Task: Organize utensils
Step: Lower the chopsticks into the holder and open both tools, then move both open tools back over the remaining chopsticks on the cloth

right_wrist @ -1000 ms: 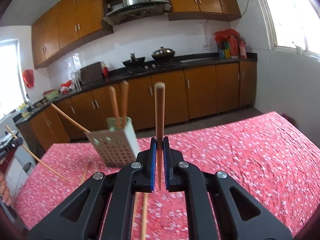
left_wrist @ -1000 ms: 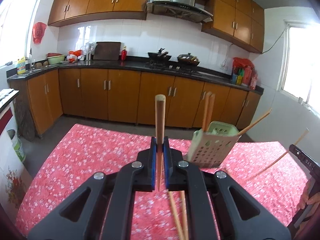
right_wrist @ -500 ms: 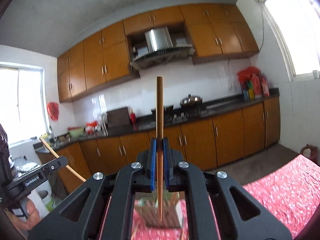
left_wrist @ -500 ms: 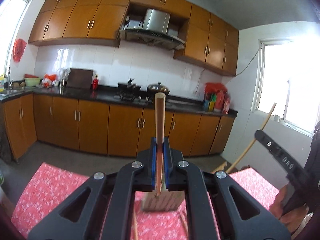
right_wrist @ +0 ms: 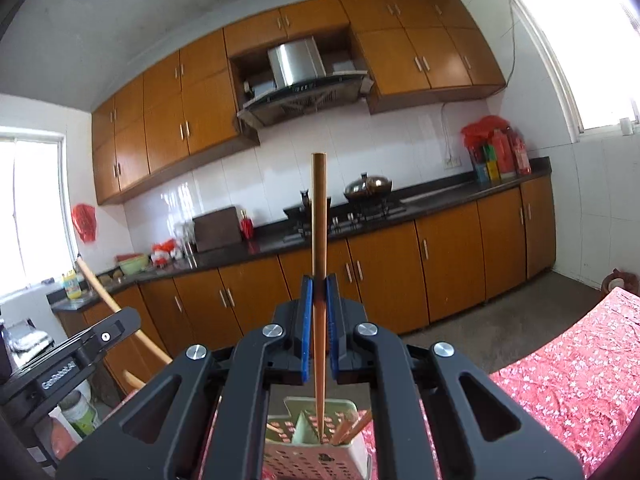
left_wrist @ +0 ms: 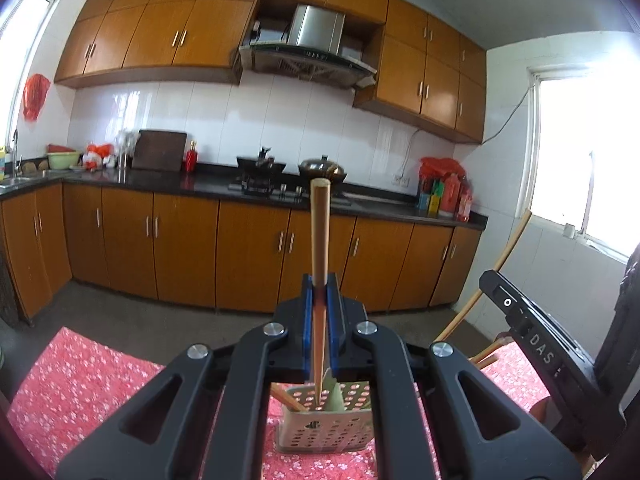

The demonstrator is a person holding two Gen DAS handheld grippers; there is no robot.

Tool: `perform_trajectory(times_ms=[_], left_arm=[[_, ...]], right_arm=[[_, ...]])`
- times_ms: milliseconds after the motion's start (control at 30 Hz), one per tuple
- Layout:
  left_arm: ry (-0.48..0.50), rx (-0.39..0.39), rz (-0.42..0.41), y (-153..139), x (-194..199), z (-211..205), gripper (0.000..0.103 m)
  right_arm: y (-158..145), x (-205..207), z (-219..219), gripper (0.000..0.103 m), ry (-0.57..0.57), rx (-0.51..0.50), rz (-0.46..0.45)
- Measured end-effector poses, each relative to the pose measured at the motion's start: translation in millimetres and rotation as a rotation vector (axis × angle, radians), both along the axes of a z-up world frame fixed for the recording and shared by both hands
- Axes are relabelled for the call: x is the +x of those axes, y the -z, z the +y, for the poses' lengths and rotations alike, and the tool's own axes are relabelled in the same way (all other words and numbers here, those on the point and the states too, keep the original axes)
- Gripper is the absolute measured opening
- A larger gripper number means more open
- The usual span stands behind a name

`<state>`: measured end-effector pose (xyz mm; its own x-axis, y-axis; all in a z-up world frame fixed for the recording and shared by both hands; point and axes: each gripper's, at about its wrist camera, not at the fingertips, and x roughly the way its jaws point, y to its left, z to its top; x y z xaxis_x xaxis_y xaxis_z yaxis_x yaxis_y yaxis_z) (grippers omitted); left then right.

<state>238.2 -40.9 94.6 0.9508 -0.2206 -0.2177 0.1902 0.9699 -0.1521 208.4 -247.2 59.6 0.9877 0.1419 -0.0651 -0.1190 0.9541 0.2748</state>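
Observation:
My left gripper is shut on a wooden chopstick held upright, its lower tip inside the pale green perforated utensil holder just below. My right gripper is shut on another wooden chopstick, also upright, its tip inside the same holder. Other chopsticks lean inside the holder. Each gripper shows at the other view's edge: the right one and the left one.
The holder stands on a table with a red flowered cloth, which also shows in the left wrist view. Behind are orange kitchen cabinets, a dark counter with stove and pots, and a window at right.
Both grippers rose, tipped their chopsticks upright and came over the holder. The chopstick tips now reach down into it, and the table has dropped low in both views.

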Motion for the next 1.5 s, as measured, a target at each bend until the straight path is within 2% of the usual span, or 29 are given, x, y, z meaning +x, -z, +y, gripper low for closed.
perform_trajectory(times_ms=[133,267,367,533,600,733,833,1033,1133,1267,1367,1500], left_arm=[[-0.007,0.007,0.042,14,9,-1,0.008],[-0.013,0.002,0.047,15,5,3,0.014],[-0.025,-0.003,0.036,11,-4,9,0.020],[-0.047,-0.013,0.028,4,-28,25,0.021],[-0.065,-0.007,0.025,5,-42,34,0.025],[-0.095,-0.016,0.052,17,-67,55,0.026],[-0.122,0.000,0.108,39,-81,70,0.028],[-0.168,0.084,0.292,116,-92,88,0.028],[-0.162,0.082,0.388,150,-94,94,0.028],[-0.147,0.065,0.472,182,-98,101,0.028],[-0.141,0.061,0.503,195,-101,105,0.028],[-0.126,0.055,0.526,202,-103,104,0.028]], right_arm=[[7,0,3,0.008,-0.019,-0.003,0.040],[4,-7,3,0.010,-0.029,-0.013,0.057],[1,-16,2,0.026,-0.022,-0.023,0.054],[-5,-39,-7,0.027,-0.006,-0.040,0.046],[-6,-50,-12,0.027,0.002,-0.041,0.049],[4,-77,-28,0.027,0.021,-0.029,0.087],[30,-87,-34,0.027,0.031,-0.047,0.191],[118,-83,-36,0.027,-0.022,-0.033,0.494],[160,-81,-26,0.026,-0.077,-0.032,0.627],[185,-81,-11,0.025,-0.126,-0.051,0.697],[197,-79,2,0.024,-0.149,-0.086,0.725],[206,-77,8,0.015,-0.133,-0.138,0.740]])
